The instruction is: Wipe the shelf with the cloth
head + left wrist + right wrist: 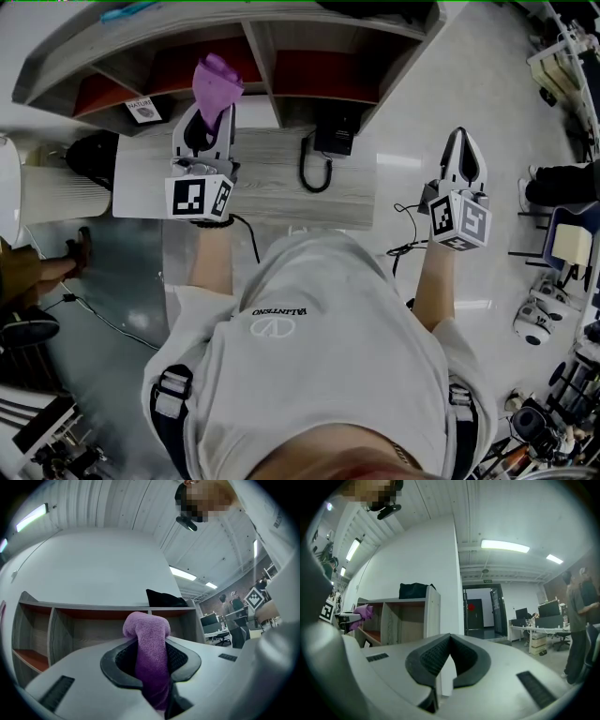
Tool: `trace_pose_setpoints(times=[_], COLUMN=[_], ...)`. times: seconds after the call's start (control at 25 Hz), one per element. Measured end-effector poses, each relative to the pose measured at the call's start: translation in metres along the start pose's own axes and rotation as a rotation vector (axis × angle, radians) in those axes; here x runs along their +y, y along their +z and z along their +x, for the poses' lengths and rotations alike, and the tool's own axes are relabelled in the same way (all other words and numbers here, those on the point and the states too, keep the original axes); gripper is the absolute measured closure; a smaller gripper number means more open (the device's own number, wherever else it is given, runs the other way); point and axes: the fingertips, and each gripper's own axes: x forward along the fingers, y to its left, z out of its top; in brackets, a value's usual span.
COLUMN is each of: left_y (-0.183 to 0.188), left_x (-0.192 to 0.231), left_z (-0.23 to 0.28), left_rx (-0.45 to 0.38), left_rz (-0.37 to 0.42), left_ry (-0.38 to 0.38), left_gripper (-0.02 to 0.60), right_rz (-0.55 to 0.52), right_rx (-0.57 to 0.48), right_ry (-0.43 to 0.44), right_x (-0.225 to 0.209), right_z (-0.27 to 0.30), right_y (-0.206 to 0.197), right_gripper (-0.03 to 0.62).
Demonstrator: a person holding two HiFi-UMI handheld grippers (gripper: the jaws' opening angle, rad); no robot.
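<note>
Wood-grain surface (281,192) seen from the head view, with an open shelf (265,58) standing along its far edge; the shelf has upright dividers and orange-red compartment floors. A small printed card (142,110) stands in the left compartment, and a black bag (416,590) sits on the shelf's top board. A black device with a looping cord (330,142) lies on the surface near the shelf's right end. The left gripper (208,120) is held above the surface's left part, pointing toward the shelf. Its fingers (185,656) are clenched on a purple cloth (149,637), which runs up between the pads and bunches into a rounded fold above the tips. In the head view that fold overlaps the front edge of the shelf just left of the middle divider; contact with the shelf cannot be judged. The right gripper (461,148) is well apart from the left one, off the surface's right end and above pale floor. Its fingers (429,656) are pressed together at the tips with nothing between them. Beyond it: a white wall, a dark doorway (480,609), office desks with monitors (536,613), and a person standing at the right edge (577,620).
</note>
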Motion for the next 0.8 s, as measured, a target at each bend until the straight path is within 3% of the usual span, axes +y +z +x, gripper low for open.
trace_pose_setpoints(times=[0.8], left_y=[-0.0002], left_x=[0.0019], left_z=[-0.0014], left_rx=[-0.004], left_rz=[-0.007], left_ry=[-0.003], left_gripper=[0.479], right_rz=[-0.006], right_rx=[0.003], right_ry=[-0.013], right_x=[0.0012], right_z=[-0.0047], right_y=[0.0012], right_gripper=[0.594])
